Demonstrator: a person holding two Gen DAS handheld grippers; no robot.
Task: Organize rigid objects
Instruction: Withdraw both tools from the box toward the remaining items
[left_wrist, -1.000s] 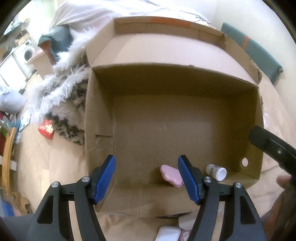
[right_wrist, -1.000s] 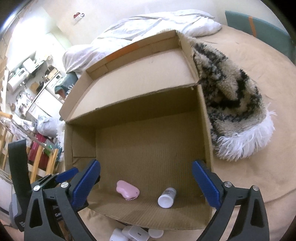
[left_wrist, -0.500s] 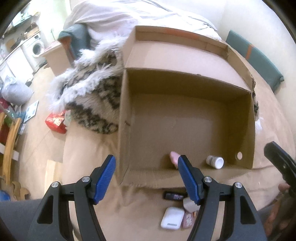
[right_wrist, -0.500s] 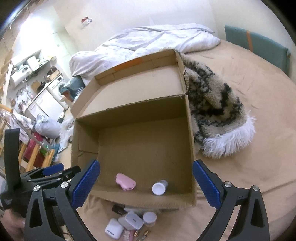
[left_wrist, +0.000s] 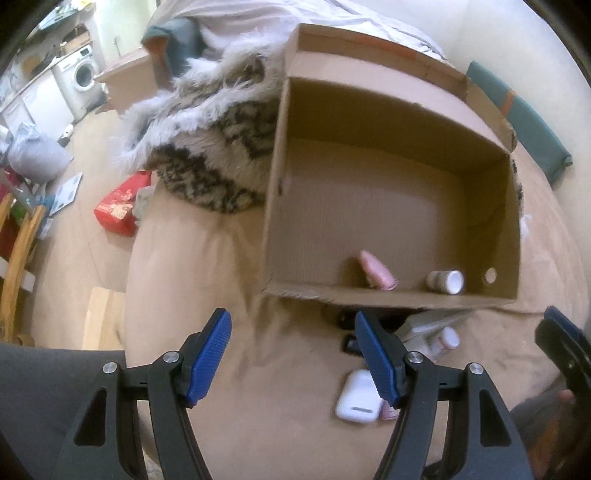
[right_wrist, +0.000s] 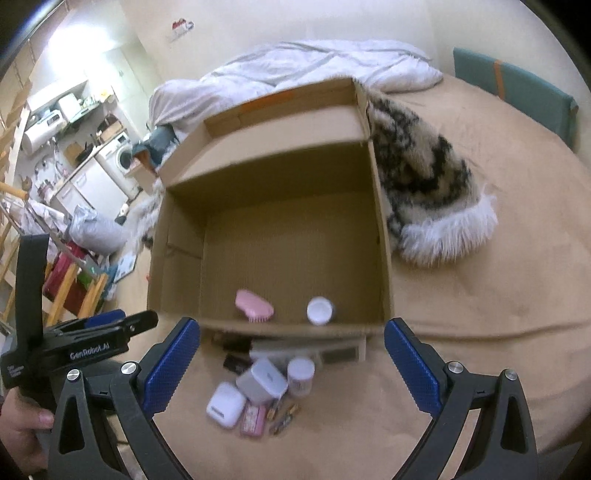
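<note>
Open cardboard box (right_wrist: 384, 258) sits on the bed (right_wrist: 498, 314), flaps up. Inside, against the near wall: pink brush (right_wrist: 254, 308) and, apart to its right, a small white-capped bottle (right_wrist: 320, 311) lying on its side. The same pair shows in the left wrist view, brush (left_wrist: 376, 268) and bottle (left_wrist: 446, 281), close to a round hole in the box wall.

Just outside the near wall of the box, on the tan bed cover, a small heap of loose items: white earbud case (right_wrist: 225, 405), grey-white case (right_wrist: 262, 380) touching it, white-lidded jar (right_wrist: 301, 373), flat pink item (right_wrist: 253, 421), a dark small object (right_wrist: 234, 363) nearer the box. Some further small bits in the heap are too blurred to name.

Left gripper (left_wrist: 293, 354): jaws apart at a middling width, nothing between them, above the bed cover short of the box.

Right gripper (right_wrist: 291, 365): jaws wide, empty, above the heap.

Furry black-and-cream blanket (right_wrist: 424, 184) lies against the right side of the box; white duvet (right_wrist: 314, 70) behind
</note>
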